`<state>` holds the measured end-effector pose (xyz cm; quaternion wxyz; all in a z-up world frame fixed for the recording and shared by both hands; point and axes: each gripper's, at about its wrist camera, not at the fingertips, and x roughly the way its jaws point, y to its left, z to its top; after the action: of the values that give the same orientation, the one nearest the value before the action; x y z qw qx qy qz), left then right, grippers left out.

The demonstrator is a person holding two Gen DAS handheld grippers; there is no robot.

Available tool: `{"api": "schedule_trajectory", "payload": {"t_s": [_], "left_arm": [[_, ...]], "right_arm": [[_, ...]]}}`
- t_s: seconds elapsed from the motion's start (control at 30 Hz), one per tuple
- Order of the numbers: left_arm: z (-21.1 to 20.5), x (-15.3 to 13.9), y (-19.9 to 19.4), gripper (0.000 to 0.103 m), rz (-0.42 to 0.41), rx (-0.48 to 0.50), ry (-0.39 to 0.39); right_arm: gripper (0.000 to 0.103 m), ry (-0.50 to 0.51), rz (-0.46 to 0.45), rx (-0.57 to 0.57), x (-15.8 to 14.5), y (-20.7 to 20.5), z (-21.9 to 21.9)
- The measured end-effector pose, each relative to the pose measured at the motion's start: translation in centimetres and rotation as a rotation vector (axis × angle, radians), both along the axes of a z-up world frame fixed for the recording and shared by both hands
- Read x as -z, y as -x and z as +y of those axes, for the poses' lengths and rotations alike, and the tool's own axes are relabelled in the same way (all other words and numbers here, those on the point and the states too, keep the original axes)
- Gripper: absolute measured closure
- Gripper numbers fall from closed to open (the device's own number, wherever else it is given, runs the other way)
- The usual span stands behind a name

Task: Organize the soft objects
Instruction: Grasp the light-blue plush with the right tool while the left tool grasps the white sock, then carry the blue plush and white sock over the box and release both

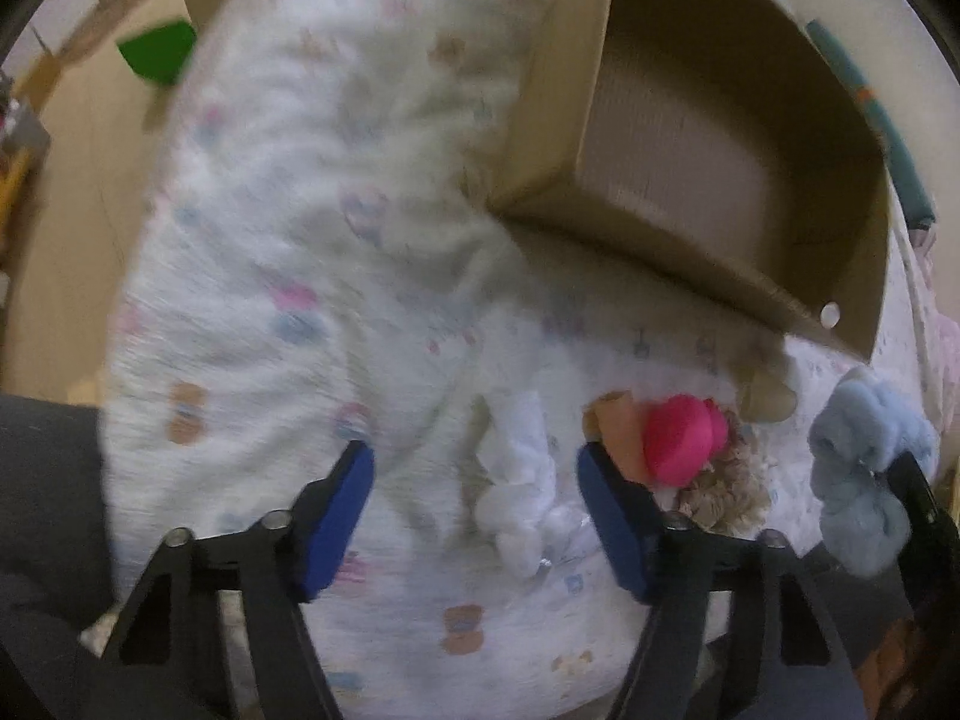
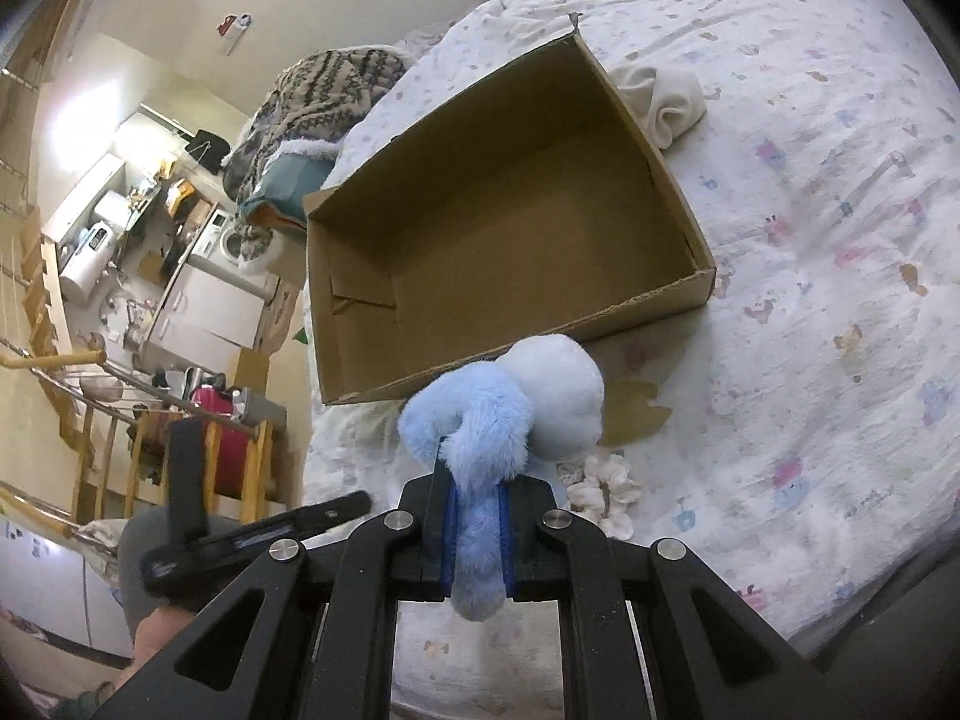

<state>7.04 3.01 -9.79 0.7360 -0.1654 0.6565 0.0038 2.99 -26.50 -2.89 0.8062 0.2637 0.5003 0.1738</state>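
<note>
While the cardboard box on the bed sits empty, the right tool clamps a blue plush toy just before it; the left tool gapes empty above a white cloth; nearly everything remains.

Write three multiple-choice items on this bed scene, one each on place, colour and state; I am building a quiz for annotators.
1. Where does the open brown cardboard box sit?
A on the patterned white bedsheet
B on a chair
C on the floor

2. What colour is the fluffy plush toy that the right tool holds?
A green
B light blue
C black

3. How is the left tool?
A shut on a sock
B shut on the box
C open

Answers: 1 A, sheet surrounds the box; 2 B, blue fur shows between the pads; 3 C, its jaws stand wide apart.
</note>
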Motion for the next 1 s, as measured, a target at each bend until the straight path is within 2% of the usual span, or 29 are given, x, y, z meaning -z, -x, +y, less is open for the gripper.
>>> {"api": "schedule_trajectory", "payload": {"t_s": [0.07, 0.17, 0.23, 0.3, 0.43, 0.53, 0.67, 0.77, 0.87, 1.0], "left_arm": [[-0.8, 1.2, -0.3, 0.049, 0.039, 0.017, 0.004], [-1.8, 2.2, -0.4, 0.061, 0.049, 0.049, -0.019], [-2.1, 2.2, -0.2, 0.083, 0.039, 0.064, -0.034], [-2.2, 1.8, -0.1, 0.086, 0.013, 0.063, -0.039], [-1.0, 0.5, 0.1, 0.088, -0.054, 0.013, -0.035], [0.2, -0.9, 0.3, 0.088, -0.124, -0.037, -0.065], [1.0, -3.0, 0.4, 0.091, -0.200, -0.058, -0.102], [0.0, -5.1, 0.5, 0.092, -0.254, -0.029, -0.117], [-0.7, -7.6, 0.5, 0.092, -0.307, 0.046, -0.118], [-1.9, -10.1, -1.2, 0.092, -0.360, 0.106, -0.133]], "right_arm": [[0.090, 0.002, 0.007, -0.001, 0.1, 0.1, 0.1], [0.090, 0.008, 0.013, 0.000, 0.2, 0.1, 0.3], [0.090, 0.014, 0.014, 0.002, 0.2, 0.0, 0.4], [0.090, 0.018, 0.017, 0.001, 0.2, -0.1, 0.5], [0.090, 0.020, 0.017, -0.004, 0.1, -0.1, 0.8], [0.090, 0.024, 0.011, -0.002, 0.0, 0.0, 0.8], [0.090, 0.020, 0.002, 0.003, -0.4, 0.0, 0.6], [0.090, 0.018, -0.012, 0.000, -0.9, 0.1, 0.6], [0.090, 0.014, -0.033, 0.003, -1.6, -0.1, 0.5], [0.090, 0.015, -0.071, 0.009, -2.8, -1.0, 0.6]]}}
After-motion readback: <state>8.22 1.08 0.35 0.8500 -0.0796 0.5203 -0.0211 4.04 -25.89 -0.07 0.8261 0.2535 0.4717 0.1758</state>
